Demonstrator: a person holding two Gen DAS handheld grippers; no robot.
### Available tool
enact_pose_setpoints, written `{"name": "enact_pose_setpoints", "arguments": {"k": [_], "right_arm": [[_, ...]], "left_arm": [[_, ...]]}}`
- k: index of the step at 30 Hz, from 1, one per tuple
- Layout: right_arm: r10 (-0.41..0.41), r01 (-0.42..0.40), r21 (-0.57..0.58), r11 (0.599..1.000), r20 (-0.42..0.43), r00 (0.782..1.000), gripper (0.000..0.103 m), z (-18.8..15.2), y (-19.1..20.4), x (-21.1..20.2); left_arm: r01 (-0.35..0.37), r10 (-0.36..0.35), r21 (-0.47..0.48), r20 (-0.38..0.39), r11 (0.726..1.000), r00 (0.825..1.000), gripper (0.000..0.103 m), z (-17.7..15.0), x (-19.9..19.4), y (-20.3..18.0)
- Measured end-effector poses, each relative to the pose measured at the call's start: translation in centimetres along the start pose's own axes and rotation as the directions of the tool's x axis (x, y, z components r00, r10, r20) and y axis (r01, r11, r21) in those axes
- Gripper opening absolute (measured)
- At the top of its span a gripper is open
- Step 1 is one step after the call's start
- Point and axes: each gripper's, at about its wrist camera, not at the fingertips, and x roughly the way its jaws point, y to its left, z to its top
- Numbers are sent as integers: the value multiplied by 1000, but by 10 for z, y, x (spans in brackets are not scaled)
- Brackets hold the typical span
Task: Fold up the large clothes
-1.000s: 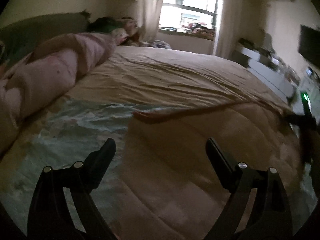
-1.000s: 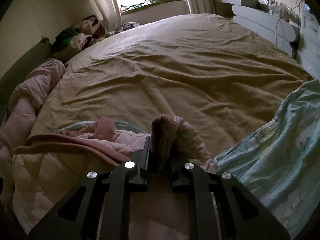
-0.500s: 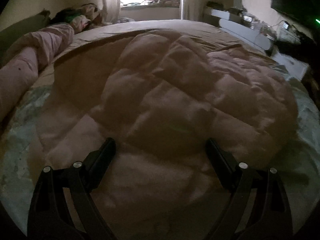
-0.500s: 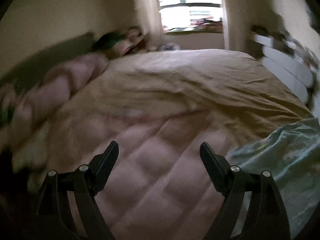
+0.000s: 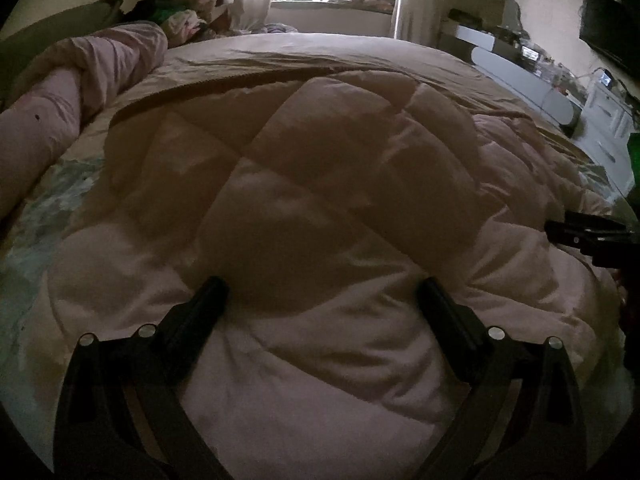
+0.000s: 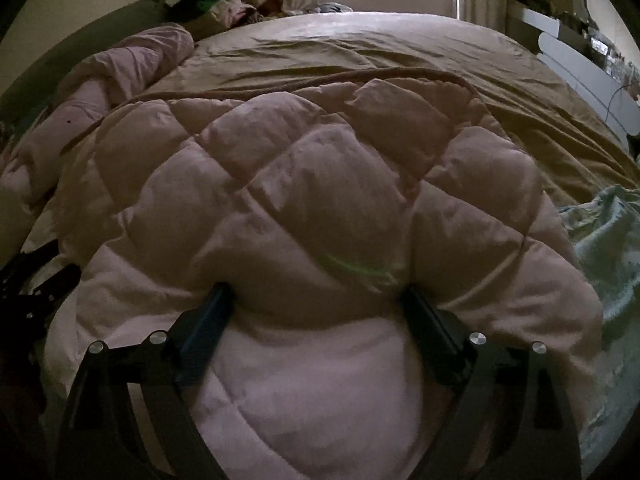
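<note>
A large pale pink quilted puffy garment (image 5: pixel 304 184) lies spread on the bed and fills both views (image 6: pixel 320 184). Its ribbed darker hem (image 6: pixel 360 76) runs along its far edge. My left gripper (image 5: pixel 322 292) is open, its fingers resting on the garment's near part. My right gripper (image 6: pixel 316 300) is open too, its fingers pressed into the padding with a bulge of fabric between them. The right gripper's fingers (image 5: pixel 580 232) show at the right edge of the left wrist view. The left gripper (image 6: pixel 32 276) shows dark at the left edge of the right wrist view.
The bed has a tan cover (image 6: pixel 400 44). A pink rolled duvet (image 5: pixel 80 76) lies along the left. A light blue patterned sheet (image 6: pixel 608 248) lies at the right. Piled clothes (image 5: pixel 180 16) sit by the window. White drawers (image 5: pixel 536 84) stand at the right.
The right gripper let go of the ribbed hem and opened. The garment was flipped out flat over the bed. Both grippers have come down onto its near part.
</note>
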Motion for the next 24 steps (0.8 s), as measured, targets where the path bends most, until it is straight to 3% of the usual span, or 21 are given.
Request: {"name": "enact_pose_setpoints", "arguments": {"k": [8,17,21,24], "right_arm": [[-7,8,32,999,-16,1000,90,14,-4,17],[-15,15,35,999,-11,1000,90,14,-1,19],[33,-34,55,998,17,999,85,13,-7,3],[56,-63,93,994,80,995,85,2,-24,-33]], "left_arm": [[-7,7,-10,-12,1000,1000,92,18,16,11],[13,-13,-26,-5,1000,1000,92,17,12,12],[42,-41,-64,20,997,999,92,11,-9,27],[-25,30,-105,46,994,998,92,4,-34,53]]}}
